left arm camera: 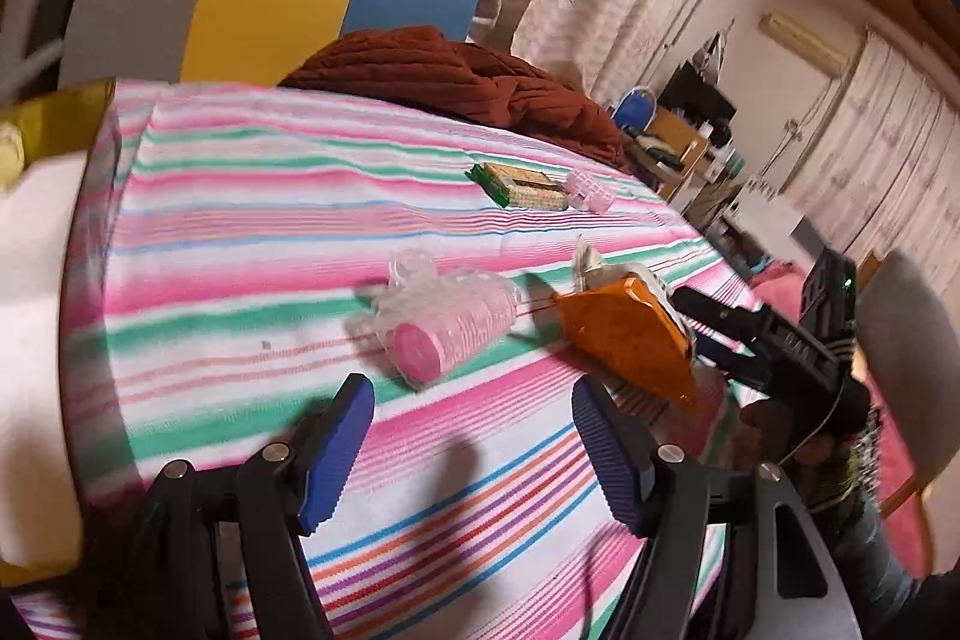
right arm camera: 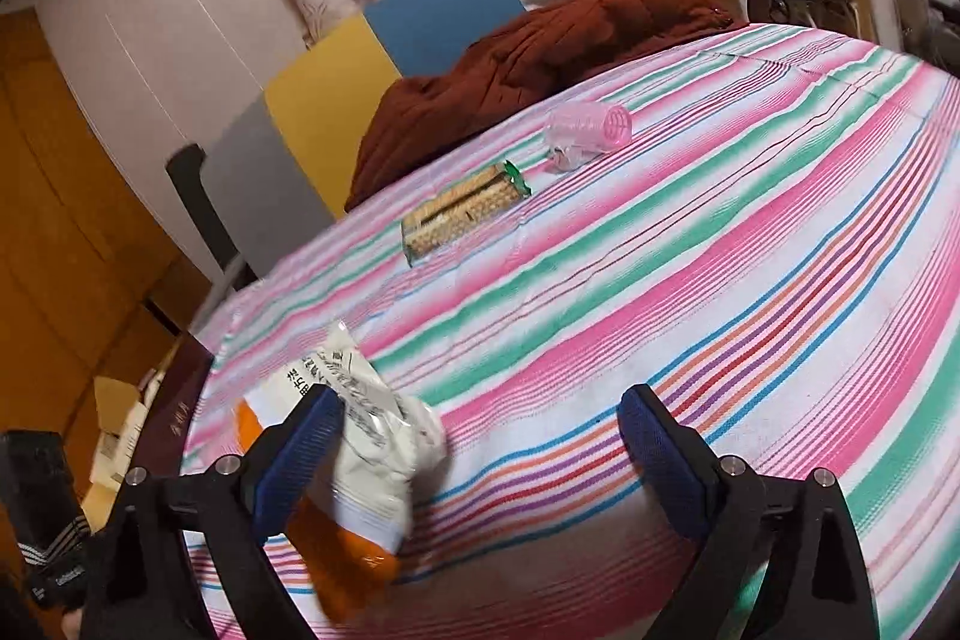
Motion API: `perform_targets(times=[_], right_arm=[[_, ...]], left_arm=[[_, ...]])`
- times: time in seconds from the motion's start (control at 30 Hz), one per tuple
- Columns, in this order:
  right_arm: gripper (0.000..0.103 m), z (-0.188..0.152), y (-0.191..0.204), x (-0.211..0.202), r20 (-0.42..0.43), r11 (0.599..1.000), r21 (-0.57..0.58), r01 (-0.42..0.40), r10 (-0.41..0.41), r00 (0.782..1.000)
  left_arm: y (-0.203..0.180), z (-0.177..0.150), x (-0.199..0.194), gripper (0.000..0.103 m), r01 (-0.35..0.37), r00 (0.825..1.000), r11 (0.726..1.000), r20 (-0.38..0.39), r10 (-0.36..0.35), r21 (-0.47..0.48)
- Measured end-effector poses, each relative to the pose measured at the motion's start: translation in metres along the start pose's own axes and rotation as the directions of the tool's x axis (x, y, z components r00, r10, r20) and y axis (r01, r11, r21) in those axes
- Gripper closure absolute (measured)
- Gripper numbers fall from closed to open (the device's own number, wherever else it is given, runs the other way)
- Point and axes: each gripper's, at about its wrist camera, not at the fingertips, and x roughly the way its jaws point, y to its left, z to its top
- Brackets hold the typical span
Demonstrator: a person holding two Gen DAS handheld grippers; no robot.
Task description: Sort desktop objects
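Right claw [right arm camera: 480, 451] wide beside snack packet [right arm camera: 360, 436]

Left tongs [left arm camera: 471, 445] and right tongs [right arm camera: 480, 454] both spread wide, empty

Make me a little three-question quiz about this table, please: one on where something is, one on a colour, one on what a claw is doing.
1. Where does the biscuit pack lie?
A. on the chair
B. on the striped cloth
C. between a claw's fingers

2. What colour are the finger pads?
A. red
B. green
C. blue

3. How is the left gripper?
A. open, holding nothing
B. shut on the pink roller
C. shut on the snack packet

Answers:
1. B: the biscuit pack rests flat on the striped cloth.
2. C: the ribbed pads are blue.
3. A: the left gripper has its fingers spread with only cloth between them.
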Motion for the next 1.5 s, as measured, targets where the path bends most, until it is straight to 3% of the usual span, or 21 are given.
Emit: perform_targets(times=[0.2, 0.43, 0.63, 1.03, 1.17, 1.37, 1.5], right_arm=[[0.003, -0.004, 0.0, -0.004, 0.035, 0.998, -0.014, -0.056, 0.056, 0.998], [0.0, -0.006, -0.002, -0.005, 0.047, 0.996, -0.032, -0.077, 0.079, 0.996], [0.0, -0.007, -0.002, -0.005, 0.054, 0.996, -0.036, -0.083, 0.085, 0.995], [0.0, -0.007, -0.005, -0.005, 0.059, 0.995, -0.042, -0.089, 0.091, 0.994], [0.0, -0.007, -0.006, -0.005, 0.058, 0.995, -0.042, -0.089, 0.091, 0.994], [0.0, -0.009, -0.003, -0.006, 0.062, 0.996, -0.04, -0.084, 0.086, 0.994], [0.0, -0.009, -0.003, -0.006, 0.063, 0.996, -0.039, -0.085, 0.088, 0.994]], left_arm=[[-0.01, 0.014, 0.012, 0.033, -0.065, 0.997, 0.994, -0.026, 0.067, 0.09], [0.007, 0.031, 0.039, 0.033, -0.086, 0.992, 0.996, -0.089, 0.085, -0.017], [0.005, 0.037, 0.058, 0.033, -0.105, 0.987, 0.994, -0.126, 0.103, -0.009], [-0.006, 0.008, 0.029, 0.059, -0.104, 0.99, 0.994, -0.093, 0.106, 0.028], [-0.013, 0.002, 0.025, 0.059, -0.106, 0.99, 0.994, -0.089, 0.109, 0.034], [-0.017, -0.003, 0.005, 0.058, -0.101, 0.994, 0.993, -0.038, 0.099, -0.068], [-0.033, -0.007, 0.004, 0.058, -0.046, 0.997, 0.998, -0.061, 0.043, -0.037]])
